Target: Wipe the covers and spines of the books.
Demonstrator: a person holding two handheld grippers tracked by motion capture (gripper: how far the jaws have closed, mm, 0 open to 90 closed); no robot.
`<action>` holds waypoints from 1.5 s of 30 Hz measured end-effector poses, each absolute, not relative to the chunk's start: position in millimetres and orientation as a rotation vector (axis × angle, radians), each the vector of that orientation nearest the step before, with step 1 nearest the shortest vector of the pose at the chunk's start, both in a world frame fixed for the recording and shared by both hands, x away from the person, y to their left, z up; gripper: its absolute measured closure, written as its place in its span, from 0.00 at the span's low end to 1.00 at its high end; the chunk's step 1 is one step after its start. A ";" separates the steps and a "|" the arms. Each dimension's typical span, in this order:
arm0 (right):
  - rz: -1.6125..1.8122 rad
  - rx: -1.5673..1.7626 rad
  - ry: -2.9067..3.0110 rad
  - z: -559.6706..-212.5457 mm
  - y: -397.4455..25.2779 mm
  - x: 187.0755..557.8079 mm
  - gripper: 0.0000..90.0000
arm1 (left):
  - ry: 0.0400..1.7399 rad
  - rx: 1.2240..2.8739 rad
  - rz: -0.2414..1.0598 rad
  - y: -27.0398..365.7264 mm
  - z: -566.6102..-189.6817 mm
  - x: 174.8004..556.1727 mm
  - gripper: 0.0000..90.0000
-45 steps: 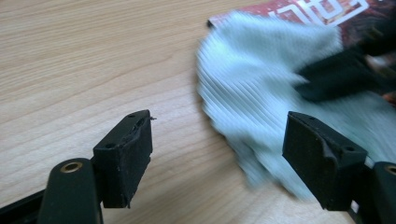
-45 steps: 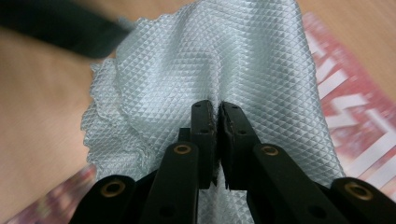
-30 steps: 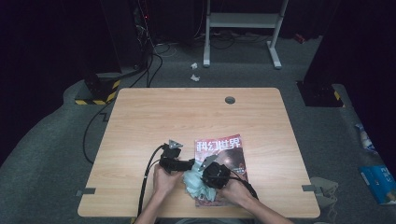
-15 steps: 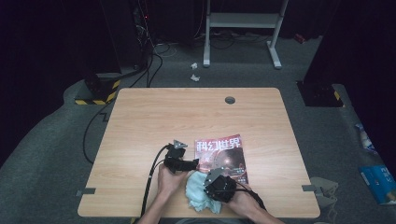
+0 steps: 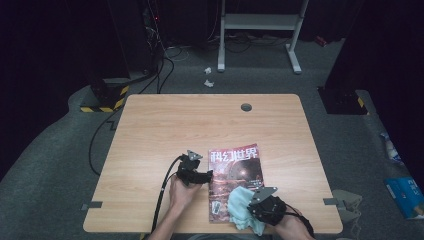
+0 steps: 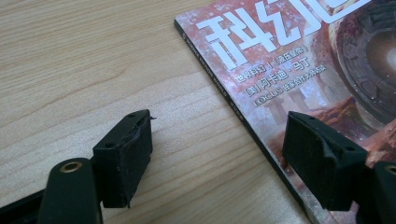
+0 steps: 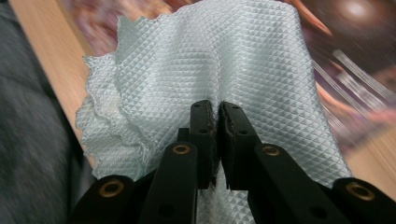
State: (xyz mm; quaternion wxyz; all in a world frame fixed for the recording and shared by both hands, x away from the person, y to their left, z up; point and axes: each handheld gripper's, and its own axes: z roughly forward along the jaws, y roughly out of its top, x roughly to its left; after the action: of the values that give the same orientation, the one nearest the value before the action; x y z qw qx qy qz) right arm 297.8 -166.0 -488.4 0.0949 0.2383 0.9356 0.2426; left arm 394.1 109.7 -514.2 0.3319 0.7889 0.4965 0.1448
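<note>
Right claw (image 5: 250, 206) sits at the near edge of the surface (image 5: 160, 130), its jaws pinched tight on a fold of pale blue cloth (image 5: 240, 207). In the right gripper view the claw (image 7: 216, 140) has the waffle-textured cloth (image 7: 205, 70) bunched between the closed jaws, and the cloth drapes forward over the magazine (image 7: 355, 56), with the surface's edge and grey floor off to the left. In the high view the cloth lies on the magazine's near right corner and hangs slightly past the surface's edge.

Left claw (image 5: 209, 176) is just beyond, at the magazine's left edge, held by the left hand (image 5: 181, 192). In its own view the claw (image 6: 224, 154) is wide apart and holds nothing: one jaw hovers over bare wood, the other over the magazine (image 6: 303, 70) cover, straddling the spine.

Farther off, the magazine (image 5: 235, 172) lies flat, cover up, and a round grommet (image 5: 246, 107) sits near the far edge.
</note>
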 end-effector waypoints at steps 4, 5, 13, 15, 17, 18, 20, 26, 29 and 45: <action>0.686 0.783 2.734 -486.4 -183.4 303.7 0.92 | 1.297 2.059 0.378 108.1 -514.6 394.5 0.27; 0.677 0.795 2.725 -485.9 -185.1 308.0 0.92 | 1.294 2.062 0.381 108.2 -514.6 394.6 0.27; 0.628 0.879 2.665 -485.7 -177.1 359.2 0.93 | 1.276 2.072 0.387 108.9 -514.8 395.4 0.27; 0.616 0.926 2.648 -484.7 -171.9 381.8 0.93 | 1.276 2.072 0.386 108.8 -514.8 395.3 0.27; 0.611 0.949 2.633 -483.9 -167.7 395.9 0.93 | 1.274 2.074 0.388 108.9 -514.9 395.5 0.27; 0.613 0.964 2.625 -483.6 -165.9 404.0 0.93 | 1.274 2.073 0.386 108.9 -514.9 395.5 0.27; 0.618 1.002 2.609 -483.0 -162.7 416.4 0.93 | 1.272 2.074 0.388 109.0 -515.0 395.6 0.27; 0.588 1.066 2.546 -483.2 -150.6 450.1 0.93 | 1.273 2.068 0.384 108.9 -515.2 395.8 0.27; 0.567 1.086 2.519 -481.4 -148.4 461.9 0.93 | 1.270 2.070 0.386 109.5 -515.2 396.0 0.27; 0.576 1.371 2.350 -480.1 -216.7 480.6 0.93 | 1.195 2.078 0.345 105.0 -505.8 376.6 0.31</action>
State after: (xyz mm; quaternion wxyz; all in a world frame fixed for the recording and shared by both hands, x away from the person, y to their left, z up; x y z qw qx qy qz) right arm 480.6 -216.7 -480.1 0.1794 0.4849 0.8314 0.2037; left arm 376.6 105.0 -505.8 0.3523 0.8030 0.4618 0.1333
